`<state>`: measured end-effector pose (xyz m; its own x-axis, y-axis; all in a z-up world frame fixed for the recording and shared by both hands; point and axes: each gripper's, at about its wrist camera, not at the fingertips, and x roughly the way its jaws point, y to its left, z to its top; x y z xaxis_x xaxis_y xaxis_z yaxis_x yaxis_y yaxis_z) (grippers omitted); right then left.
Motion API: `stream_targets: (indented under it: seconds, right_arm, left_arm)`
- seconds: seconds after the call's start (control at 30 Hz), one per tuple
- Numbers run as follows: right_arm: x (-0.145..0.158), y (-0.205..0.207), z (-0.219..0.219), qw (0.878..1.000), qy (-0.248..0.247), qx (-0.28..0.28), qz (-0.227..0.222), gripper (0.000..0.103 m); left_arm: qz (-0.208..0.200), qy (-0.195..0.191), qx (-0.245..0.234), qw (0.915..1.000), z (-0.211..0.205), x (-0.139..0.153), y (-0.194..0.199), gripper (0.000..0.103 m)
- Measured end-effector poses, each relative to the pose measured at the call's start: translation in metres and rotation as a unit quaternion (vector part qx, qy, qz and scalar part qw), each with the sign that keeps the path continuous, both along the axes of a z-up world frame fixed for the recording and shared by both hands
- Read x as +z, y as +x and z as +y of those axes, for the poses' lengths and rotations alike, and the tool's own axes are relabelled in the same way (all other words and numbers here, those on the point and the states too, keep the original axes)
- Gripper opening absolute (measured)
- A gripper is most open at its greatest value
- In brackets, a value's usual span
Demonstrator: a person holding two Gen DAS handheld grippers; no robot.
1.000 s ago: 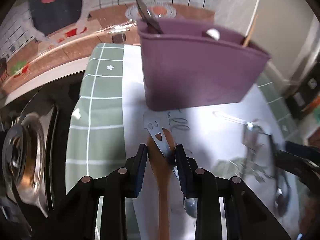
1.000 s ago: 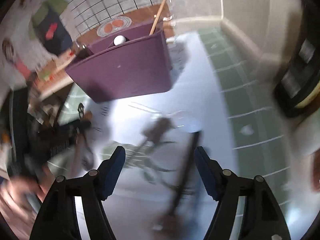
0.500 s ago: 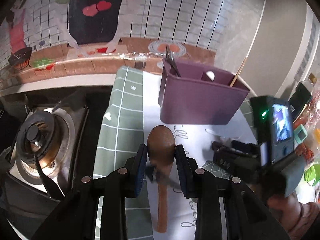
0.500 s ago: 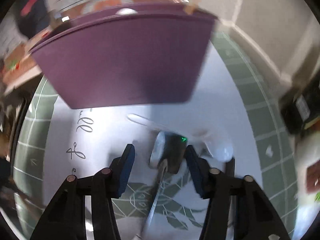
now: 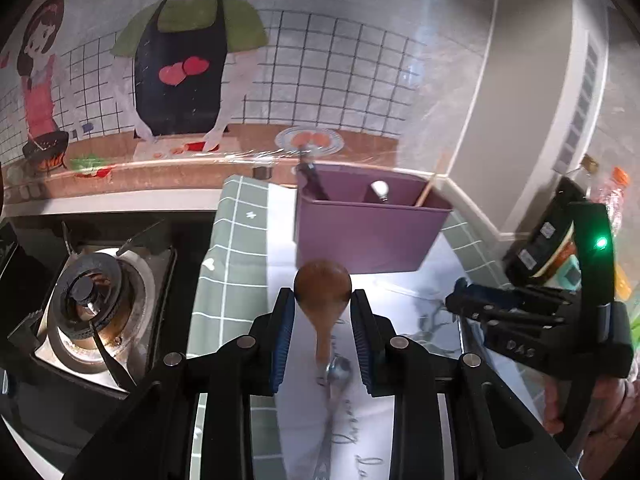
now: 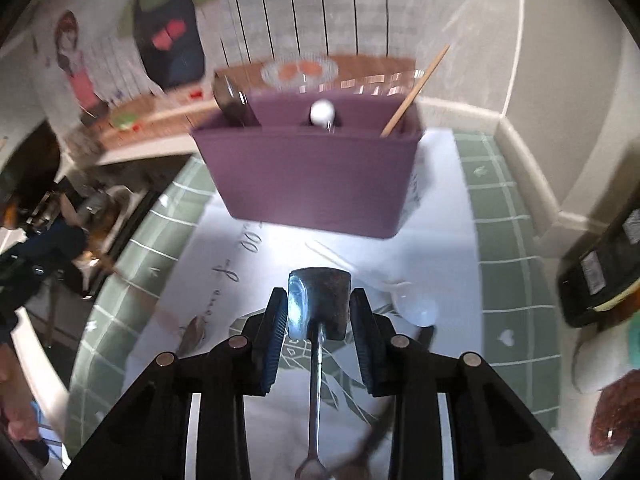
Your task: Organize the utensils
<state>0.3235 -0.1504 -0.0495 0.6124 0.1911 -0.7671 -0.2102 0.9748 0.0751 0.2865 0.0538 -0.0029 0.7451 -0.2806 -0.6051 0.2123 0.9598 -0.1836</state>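
Left tongs [image 5: 322, 320] pinching smooth oval wooden spoon [image 5: 322, 292] by its bowl, lifted over the bench [image 5: 232, 264]. Right tongs [image 6: 319, 322] just closed, ribbed pads gripping a shiny square-headed metal scoop [image 6: 319, 304], thin handle hanging down. Matte purple caddy [image 6: 312, 184] stands just ahead, holding chopstick [image 6: 416, 92].

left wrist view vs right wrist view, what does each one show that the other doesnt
Left wrist only: a gas burner and the wooden spoon clamped in the left gripper. Right wrist only: the metal spatula that the right gripper has just closed on. Both: the purple utensil holder on the mat, with a chopstick inside.
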Motion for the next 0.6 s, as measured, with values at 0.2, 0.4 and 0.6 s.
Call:
stream_targets:
  seconds: [0.2,0.4,0.6]
  right_arm:
    - [0.037,-0.024,-0.012,0.999,-0.014,0.009,-0.038,0.029]
    - [0.063,-0.033,-0.022,0.998,-0.016,0.025,-0.054,0.002]
    - [0.081,-0.04,-0.027,0.997,0.001,0.036,-0.068,0.002]
  left_arm:
    - [-0.018,-0.004,-0.006,0.9998,-0.011,0.018,-0.018,0.029]
    - [-0.039,0.004,-0.012,0.9992,-0.019,0.038,-0.033,0.029]
    - [-0.05,-0.003,-0.015,0.9986,-0.02,0.056,-0.042,0.029]
